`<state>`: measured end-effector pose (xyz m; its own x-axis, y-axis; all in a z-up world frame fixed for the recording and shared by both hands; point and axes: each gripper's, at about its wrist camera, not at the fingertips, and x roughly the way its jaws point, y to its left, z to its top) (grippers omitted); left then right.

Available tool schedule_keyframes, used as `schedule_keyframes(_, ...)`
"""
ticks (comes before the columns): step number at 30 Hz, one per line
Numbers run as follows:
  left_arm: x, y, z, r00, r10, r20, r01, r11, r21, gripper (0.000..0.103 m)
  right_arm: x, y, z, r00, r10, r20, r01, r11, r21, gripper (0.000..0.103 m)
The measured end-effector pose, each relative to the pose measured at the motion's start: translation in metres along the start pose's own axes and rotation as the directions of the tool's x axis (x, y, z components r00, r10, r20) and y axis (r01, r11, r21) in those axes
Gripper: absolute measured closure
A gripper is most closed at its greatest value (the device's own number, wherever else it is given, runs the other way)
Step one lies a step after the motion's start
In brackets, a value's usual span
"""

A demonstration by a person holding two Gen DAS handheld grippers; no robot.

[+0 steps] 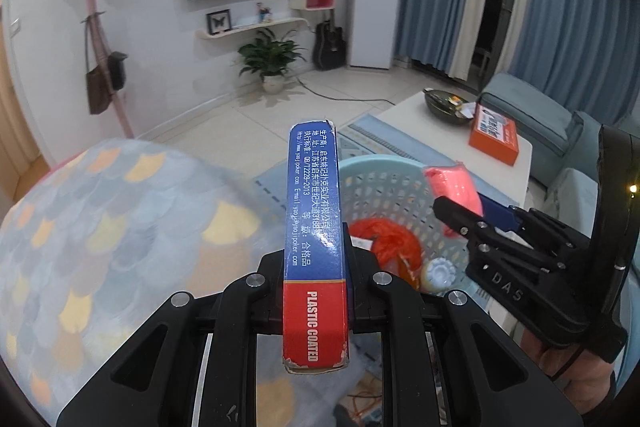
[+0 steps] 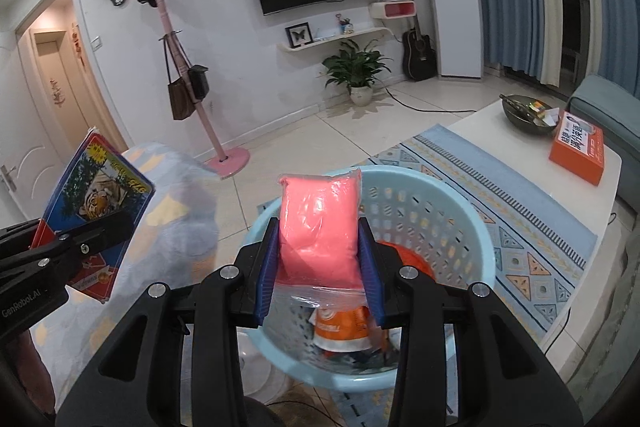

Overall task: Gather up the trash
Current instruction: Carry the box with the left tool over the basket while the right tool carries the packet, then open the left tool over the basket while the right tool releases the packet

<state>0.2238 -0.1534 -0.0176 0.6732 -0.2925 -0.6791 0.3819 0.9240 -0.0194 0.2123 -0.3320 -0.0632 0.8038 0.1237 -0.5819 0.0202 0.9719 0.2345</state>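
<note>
While both grippers hang over the pale blue laundry basket [image 2: 460, 235], each one carries a piece of trash. Pressed together on its load, the left gripper [image 1: 316, 247] pinches a playing-card box [image 1: 314, 227] by its flat faces, so that the narrow blue and red edge marked "PLASTIC COATED" stands upright above the basket's near-left rim. From the right wrist camera the same box shows its tiger picture, off to the left of the basket. Half-spread around a soft load, the right gripper [image 2: 318, 247] clamps a pink filled plastic pouch [image 2: 318, 219] between its blue pads [image 2: 267, 267]; the pouch stands upright above the basket's near rim. Inside the basket lie an orange plastic bag [image 1: 384, 243], a white ridged cap or lid [image 1: 438, 273] and an orange-and-white wrapper [image 2: 344, 327]. Just left of the basket sits a cushion with a scale pattern [image 1: 100, 247]. Beyond the basket to the right, a white coffee table [image 2: 480, 131] bears an orange box [image 2: 578, 151] and a dark bowl [image 2: 528, 115].
</note>
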Motion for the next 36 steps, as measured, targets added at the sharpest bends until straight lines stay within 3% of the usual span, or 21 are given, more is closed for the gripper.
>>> schedule_keyframes(14, 0.045, -0.029, 0.011, 0.998, -0.035, -0.057, 0.038, 0.998, 0.052, 0.086, 0.021, -0.036, 0.001, 0.999, -0.025, -0.022, 0.025, 0.999, 0.032, 0.069)
schedule_keyframes(25, 0.076, -0.027, 0.014, 0.992, -0.031, -0.12, 0.037, 0.998, 0.05, 0.085, 0.043, -0.049, -0.001, 0.998, -0.025, -0.058, 0.028, 0.998, 0.05, 0.069)
schedule_keyframes(27, 0.083, -0.026, 0.015, 0.988, -0.042, -0.148, 0.049, 0.998, 0.043, 0.079, 0.047, -0.05, -0.002, 0.997, -0.022, -0.068, 0.026, 0.999, 0.048, 0.068)
schedule_keyframes(29, 0.088, -0.025, 0.018, 0.987, -0.041, -0.156, 0.045, 0.999, 0.026, 0.052, 0.051, -0.051, -0.002, 0.997, -0.034, -0.072, 0.037, 0.998, 0.046, 0.068)
schedule_keyframes(31, 0.088, -0.022, 0.019, 0.989, -0.041, -0.145, 0.043, 0.999, 0.01, 0.046, 0.054, -0.053, -0.002, 0.996, -0.032, -0.081, 0.036, 0.998, 0.049, 0.068)
schedule_keyframes(36, 0.085, -0.013, 0.024, 0.988, -0.037, -0.148, 0.033, 0.999, -0.028, 0.046, 0.054, -0.054, -0.003, 0.996, -0.03, -0.086, 0.035, 0.998, 0.06, 0.062)
